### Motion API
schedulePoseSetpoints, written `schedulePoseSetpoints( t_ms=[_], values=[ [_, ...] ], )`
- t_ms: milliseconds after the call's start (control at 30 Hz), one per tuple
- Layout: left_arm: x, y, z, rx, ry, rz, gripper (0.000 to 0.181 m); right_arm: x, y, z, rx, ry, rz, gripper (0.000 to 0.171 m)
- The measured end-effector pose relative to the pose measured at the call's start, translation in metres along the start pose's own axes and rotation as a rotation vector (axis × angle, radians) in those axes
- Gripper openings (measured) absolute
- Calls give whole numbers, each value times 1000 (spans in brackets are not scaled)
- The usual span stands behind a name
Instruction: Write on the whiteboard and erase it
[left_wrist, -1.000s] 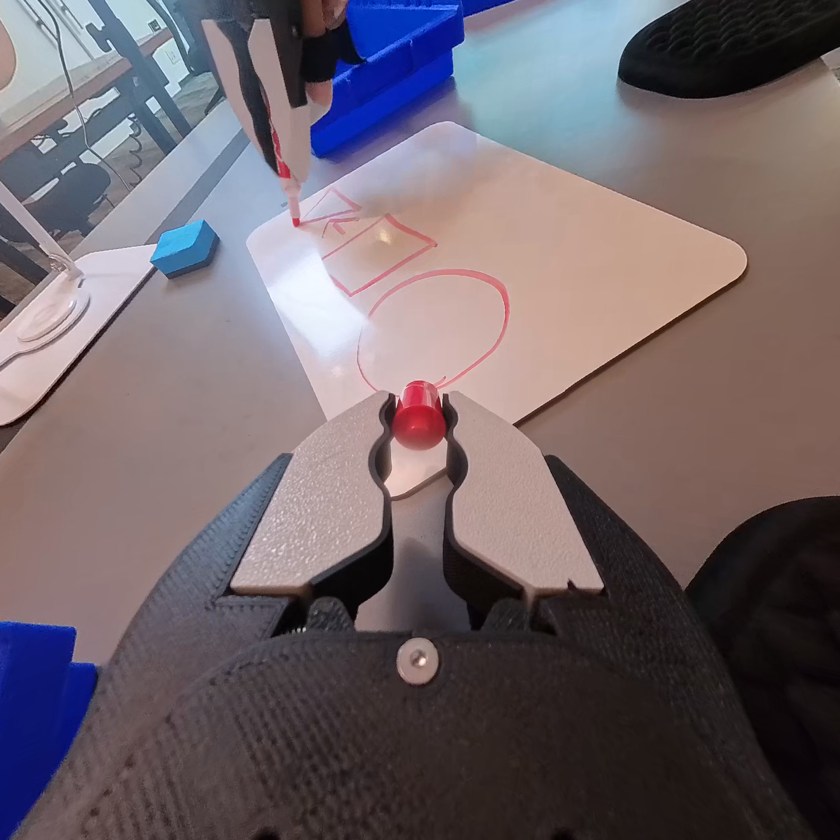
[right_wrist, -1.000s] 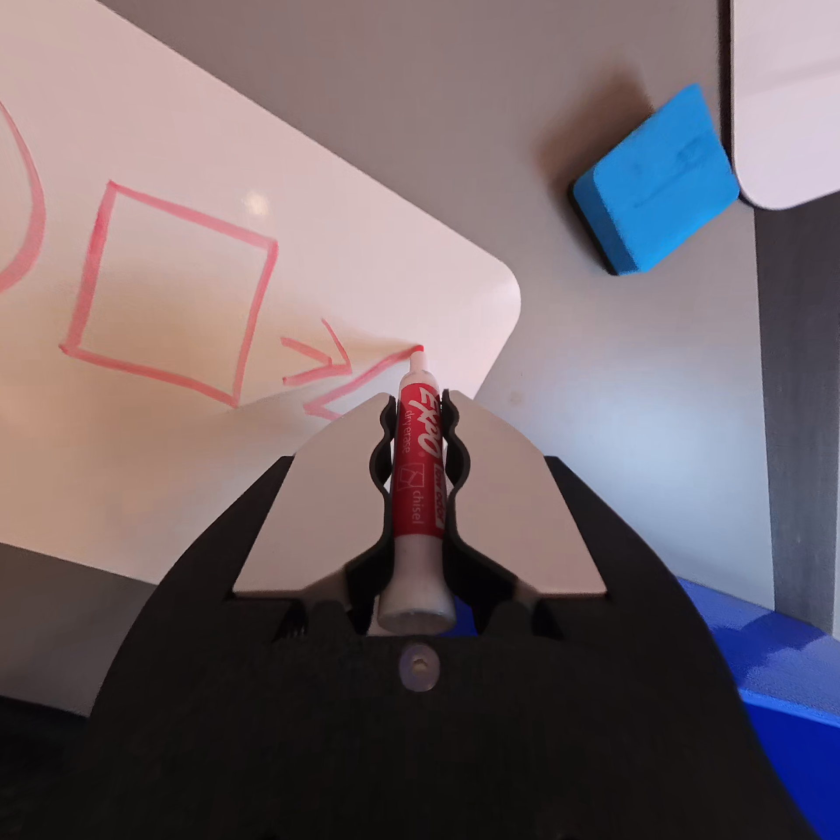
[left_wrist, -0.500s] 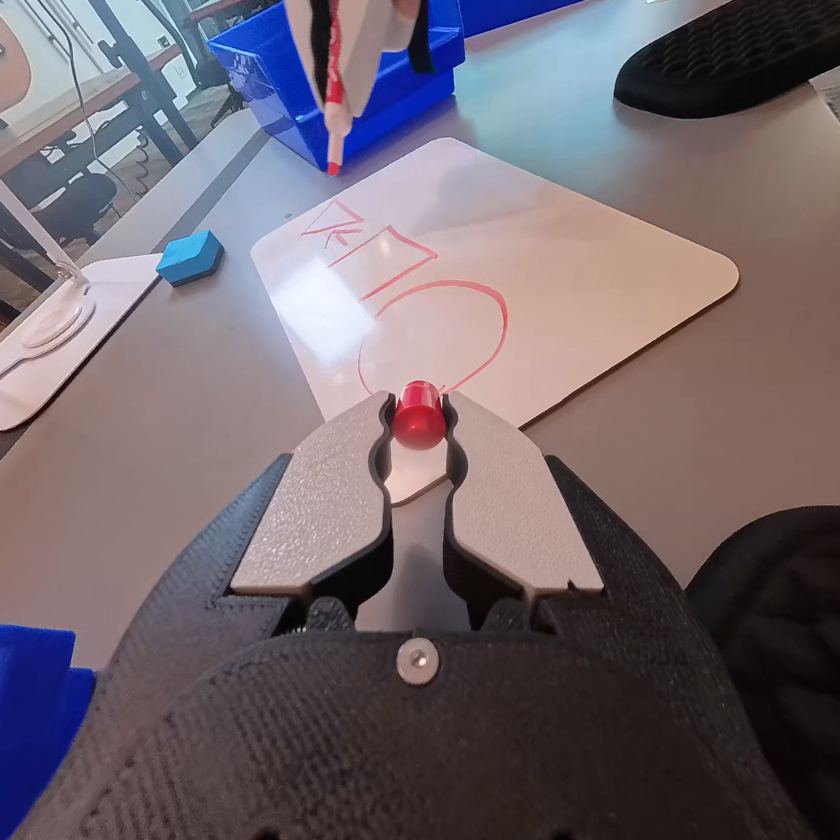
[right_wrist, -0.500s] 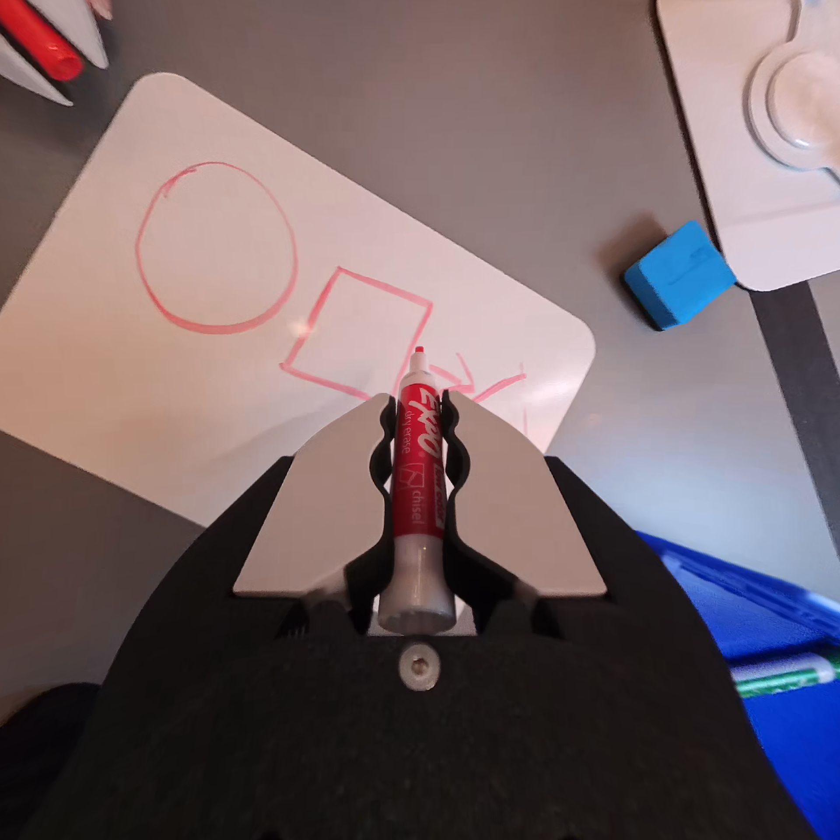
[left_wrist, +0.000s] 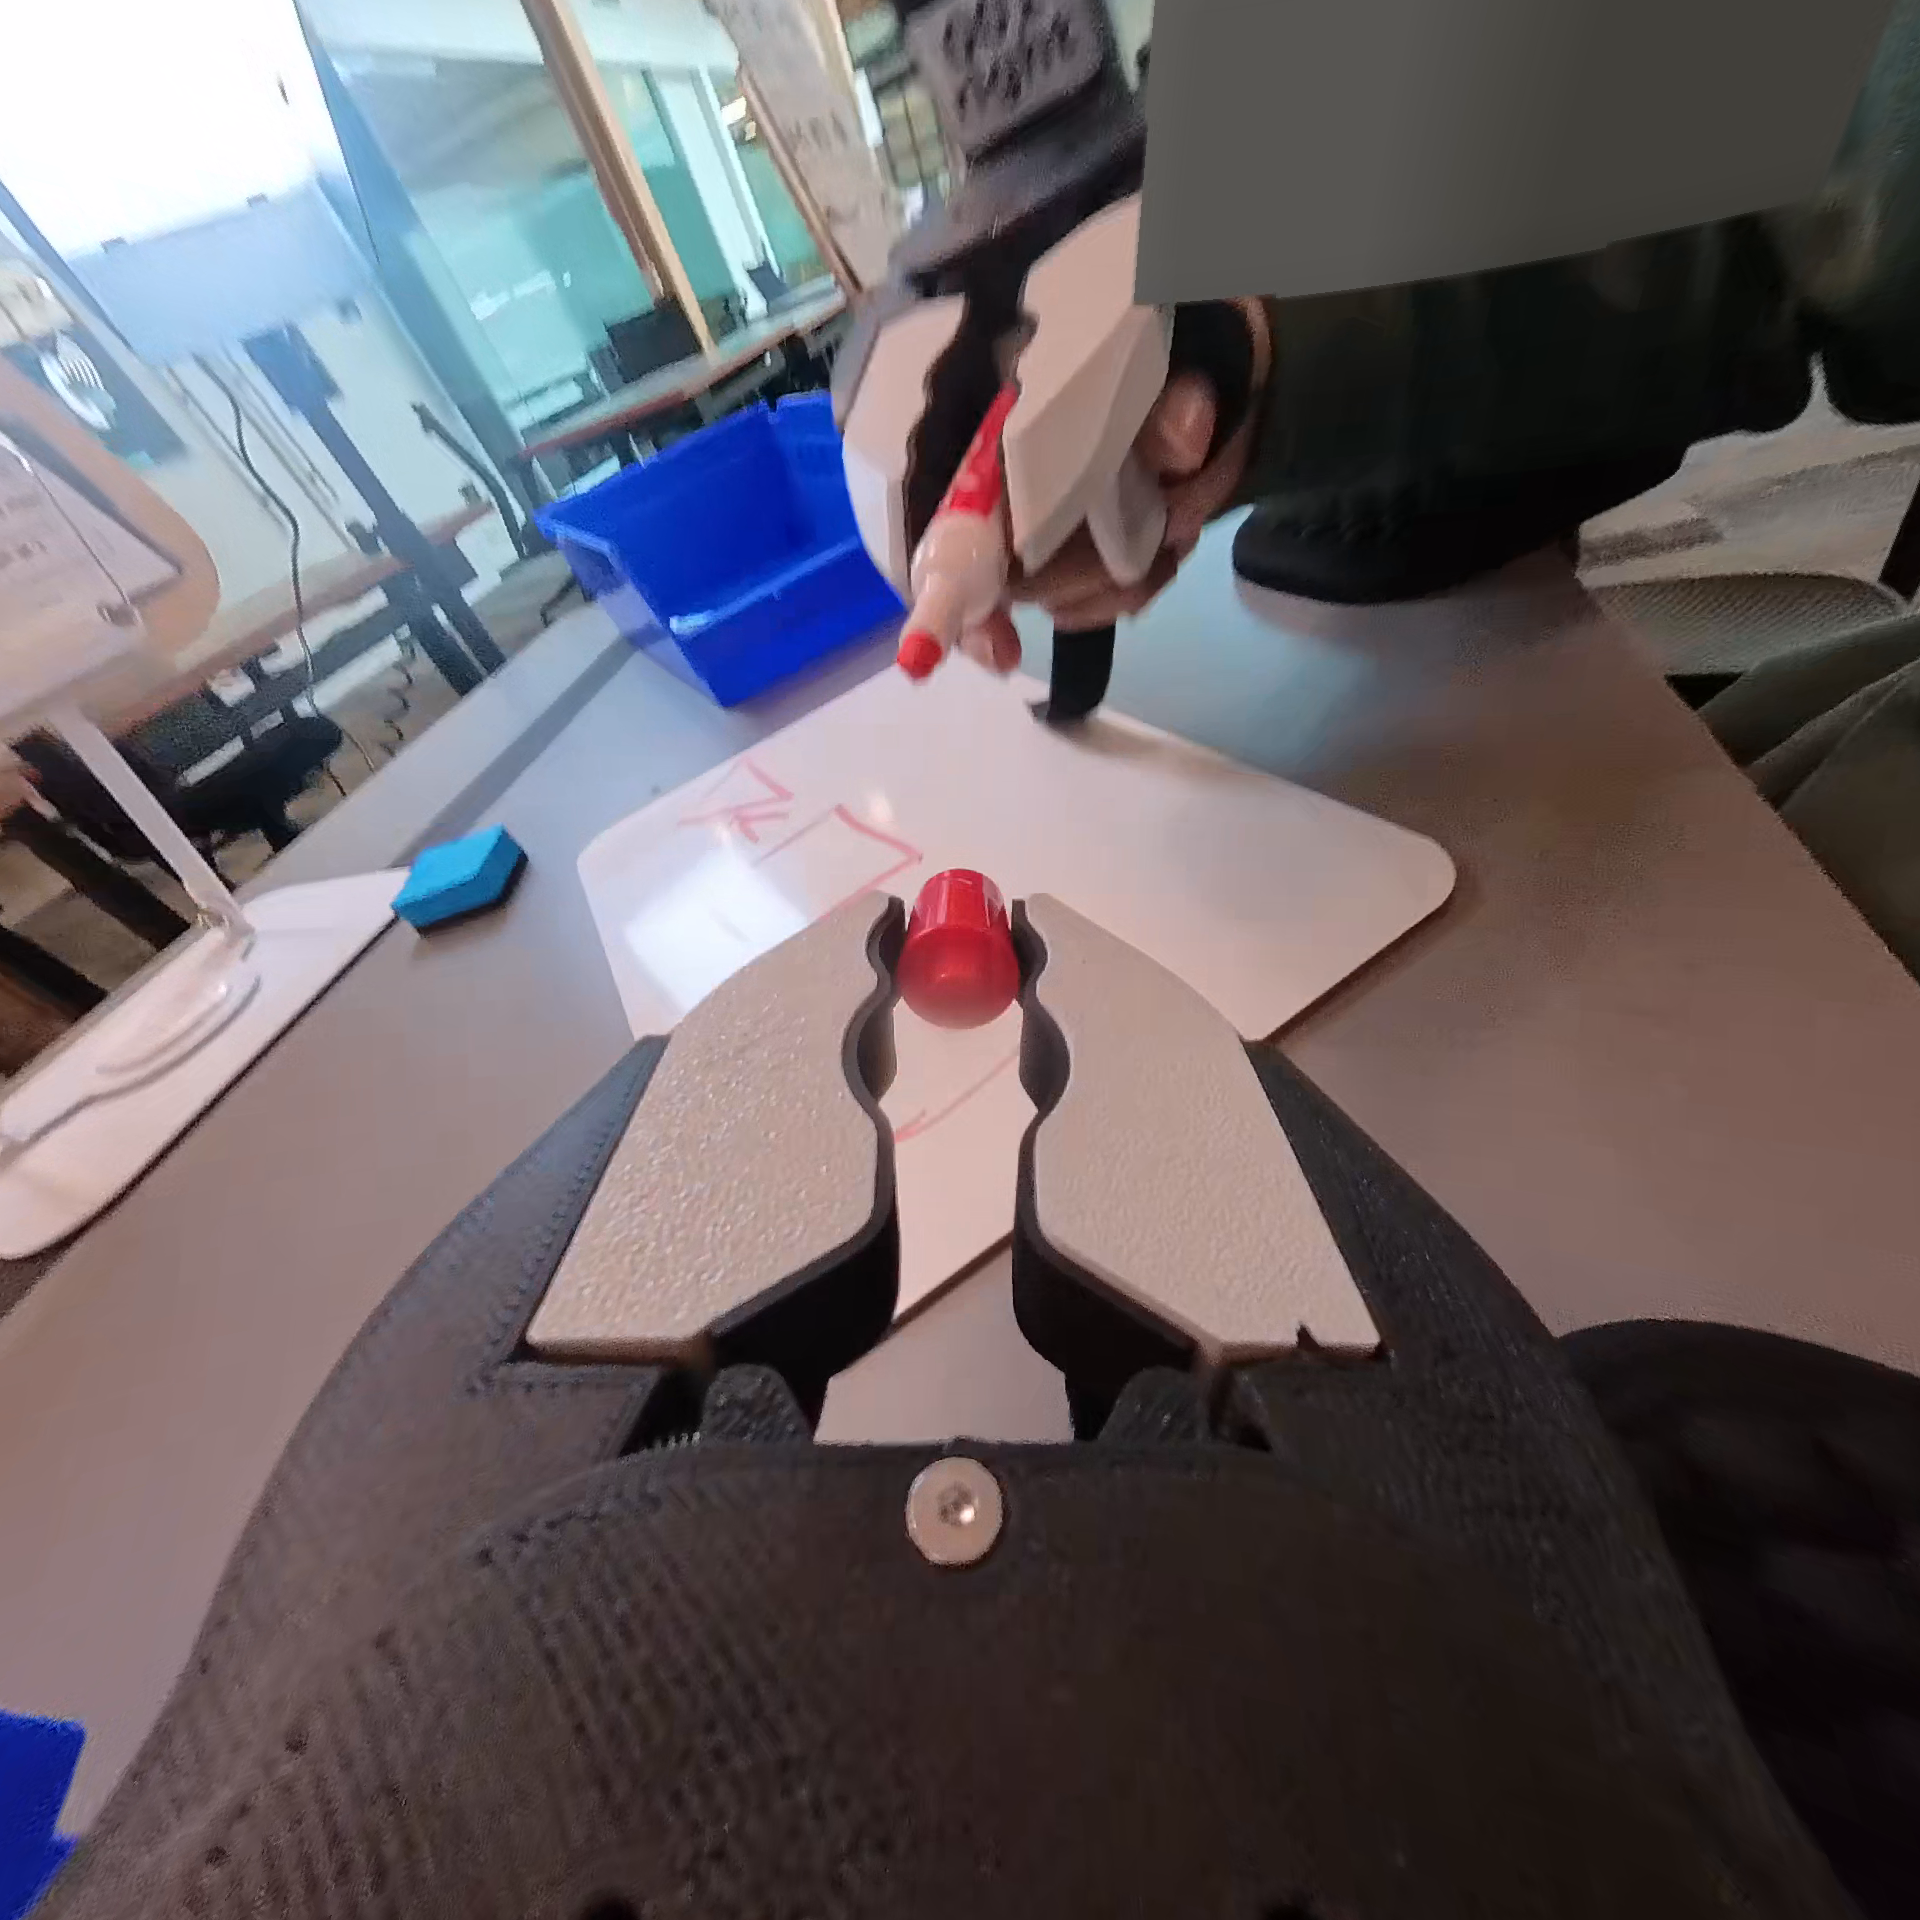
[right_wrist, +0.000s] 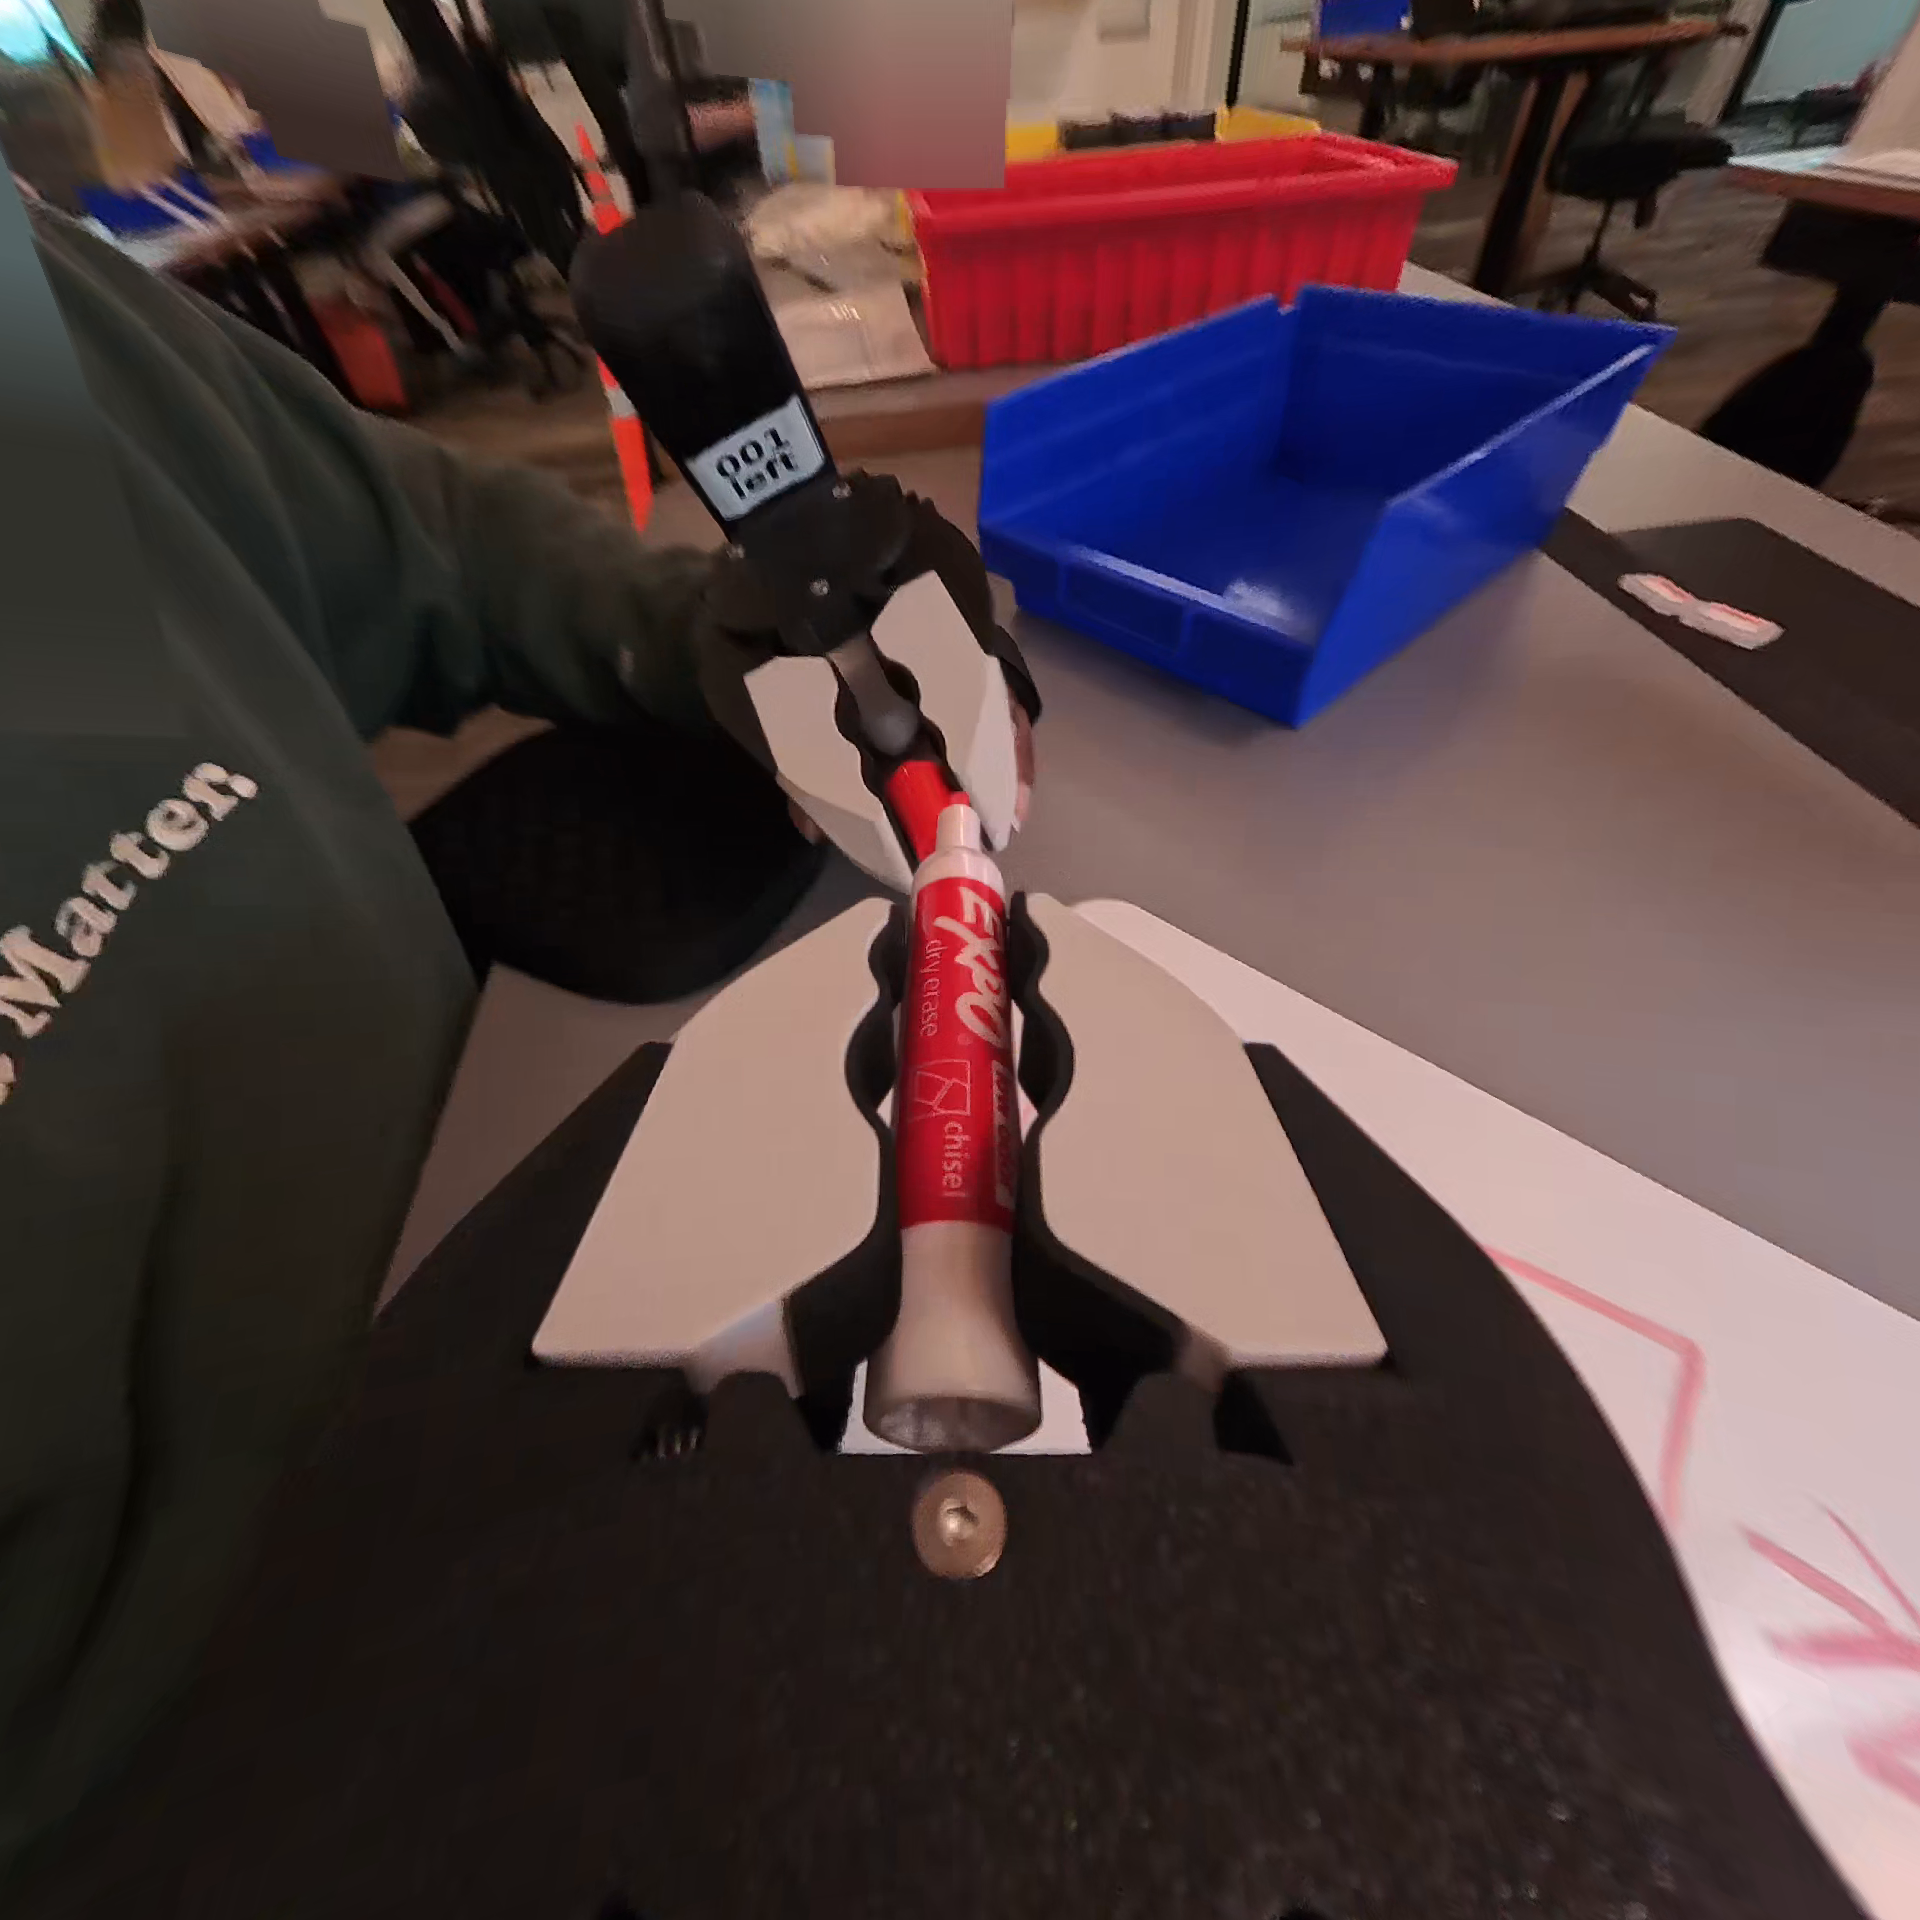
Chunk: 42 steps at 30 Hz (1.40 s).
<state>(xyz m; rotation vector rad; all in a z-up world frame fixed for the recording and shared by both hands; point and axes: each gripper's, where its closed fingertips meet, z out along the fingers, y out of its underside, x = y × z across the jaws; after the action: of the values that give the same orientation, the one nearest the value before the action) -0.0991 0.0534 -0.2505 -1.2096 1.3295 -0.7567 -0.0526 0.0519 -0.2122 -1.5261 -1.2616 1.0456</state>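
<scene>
Our right gripper (right_wrist: 956, 914) clamps the red marker (right_wrist: 954, 1081) lengthwise, tip aimed at the red cap (left_wrist: 956, 961) pinched in our left gripper (left_wrist: 954, 920). Half a second ago the marker pointed down over the whiteboard (left_wrist: 1195, 883); now it has lifted level, above the board's red shapes.

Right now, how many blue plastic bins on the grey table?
2: one blue plastic bin beyond the white whiteboard, a second blue bin behind the left gripper. Others may be hidden.
</scene>
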Motion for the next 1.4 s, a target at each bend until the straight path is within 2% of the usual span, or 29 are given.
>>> schedulePoseSetpoints(
  t_ms=[167, 333, 633, 867, 1000, 1167, 1400],
  values=[
    [8, -26, -6, 138, 3, 45, 20, -15, -2, 17, 103, -139, 129, 19],
    [14, -36, -9, 191, 21, 60, 20, -23, 4, 24, 123, -208, 215, 19],
    [28, -34, -7, 157, 77, 91, 19, -40, 5, 39, 163, -330, 365, 19],
    [30, -29, -9, 112, 65, 200, 19, -43, 9, 43, 224, -385, 534, 19],
    [35, -42, -12, 174, 68, 222, 19, -50, 3, 42, 269, -455, 598, 19],
    [41, -51, -15, 203, 89, 243, 19, -59, -4, 39, 285, -522, 605, 19],
    [42, -46, -13, 142, 120, 238, 20, -60, -2, 40, 276, -502, 604, 19]
  ],
)
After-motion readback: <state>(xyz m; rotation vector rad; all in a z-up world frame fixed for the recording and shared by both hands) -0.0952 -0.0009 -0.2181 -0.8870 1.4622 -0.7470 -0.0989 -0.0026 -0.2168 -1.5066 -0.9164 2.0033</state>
